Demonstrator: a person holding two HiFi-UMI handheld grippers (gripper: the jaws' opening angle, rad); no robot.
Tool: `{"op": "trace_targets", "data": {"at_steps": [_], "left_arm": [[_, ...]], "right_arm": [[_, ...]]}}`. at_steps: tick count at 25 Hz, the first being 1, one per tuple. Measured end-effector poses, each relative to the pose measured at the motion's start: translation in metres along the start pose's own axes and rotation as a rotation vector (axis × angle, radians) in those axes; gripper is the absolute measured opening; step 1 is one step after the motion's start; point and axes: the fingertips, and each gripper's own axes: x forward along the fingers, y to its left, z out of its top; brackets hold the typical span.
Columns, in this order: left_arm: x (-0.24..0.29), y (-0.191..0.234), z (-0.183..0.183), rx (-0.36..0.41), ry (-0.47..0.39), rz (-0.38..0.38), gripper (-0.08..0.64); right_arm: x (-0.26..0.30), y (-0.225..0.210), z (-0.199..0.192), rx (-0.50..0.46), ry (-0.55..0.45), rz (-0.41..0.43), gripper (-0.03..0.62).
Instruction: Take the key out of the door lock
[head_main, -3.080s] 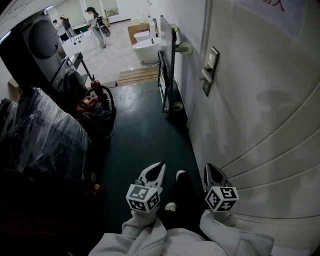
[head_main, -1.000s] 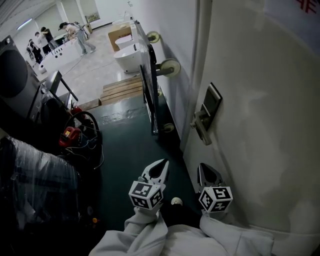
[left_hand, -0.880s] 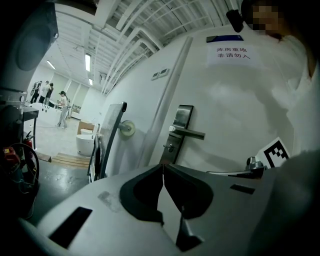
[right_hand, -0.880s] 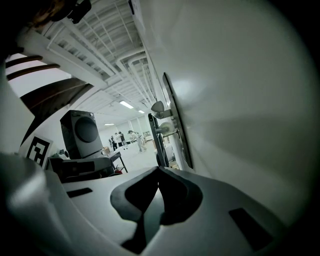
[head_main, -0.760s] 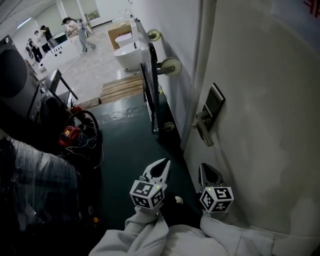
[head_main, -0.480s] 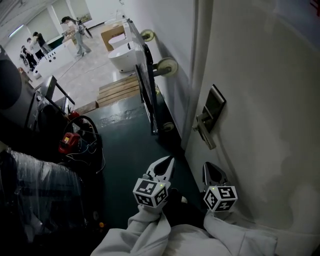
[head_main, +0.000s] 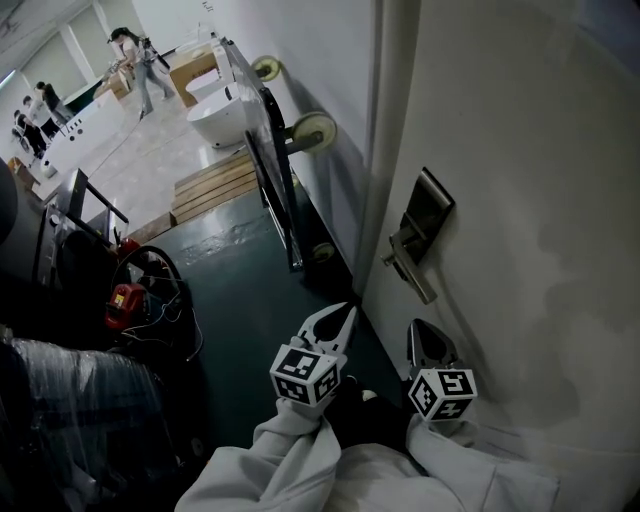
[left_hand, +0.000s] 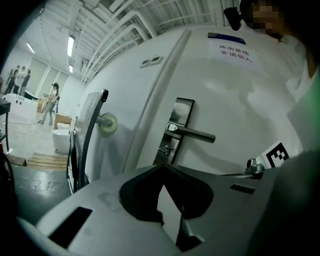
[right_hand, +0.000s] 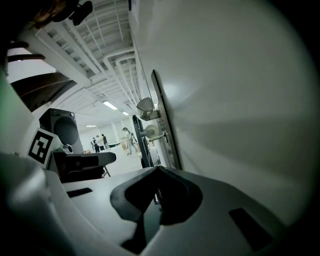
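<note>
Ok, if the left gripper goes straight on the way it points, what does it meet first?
Probably the lock plate on the door, about where the key sticks out below the handle; depth is unclear.

Left gripper (head_main: 343, 318), perhaps, nearer door handle (head_main: 410, 275).

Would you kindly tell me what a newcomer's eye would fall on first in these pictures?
The white door fills the right side of the head view, with a metal handle on it. The left gripper view shows the key sticking out just below that handle. Low in the head view, the left gripper and right gripper sit close to the door, jaws together and empty, short of the handle.
</note>
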Motion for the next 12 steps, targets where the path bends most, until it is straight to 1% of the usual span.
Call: {"op": "trace_targets", "data": {"at_steps": [6,12], "left_arm": [[0.008,0.005,0.001,0.009,0.031,-0.061,0.020],[0.018,0.010,0.002,-0.043,0.053,-0.096,0.021]], "right_arm": [[0.014,0.003,0.002,-0.008,-0.005,-0.025,0.051],[0.021,0.006,0.006,-0.005,-0.011,-0.033,0.051]]}}
